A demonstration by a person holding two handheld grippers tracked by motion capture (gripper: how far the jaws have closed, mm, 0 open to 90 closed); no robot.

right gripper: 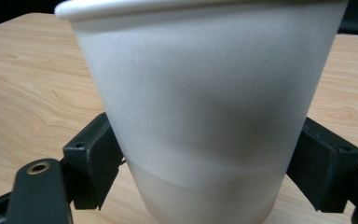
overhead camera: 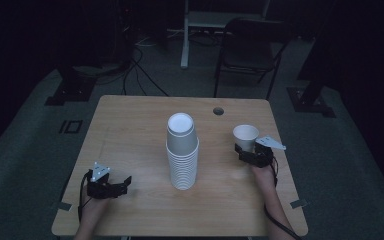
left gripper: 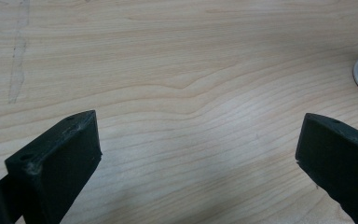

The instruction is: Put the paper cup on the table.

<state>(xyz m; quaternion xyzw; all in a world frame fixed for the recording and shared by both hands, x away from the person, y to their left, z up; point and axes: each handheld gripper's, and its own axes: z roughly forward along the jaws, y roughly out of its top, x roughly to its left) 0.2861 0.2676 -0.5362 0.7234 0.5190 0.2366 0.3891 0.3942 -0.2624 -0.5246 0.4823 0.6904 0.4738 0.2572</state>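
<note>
The right gripper [overhead camera: 245, 151] pinches a paper cup [overhead camera: 245, 136] at right; squeezing harder could crush it. The left gripper [left gripper: 198, 154] is spread wide.

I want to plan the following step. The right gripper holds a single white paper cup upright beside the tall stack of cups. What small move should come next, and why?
Probably lower the single white paper cup onto the light wooden table and open the right gripper. Its jaws press both sides of the cup, which stands upright, clear of the tall stack of upside-down white paper cups. The left gripper is open and empty.
</note>
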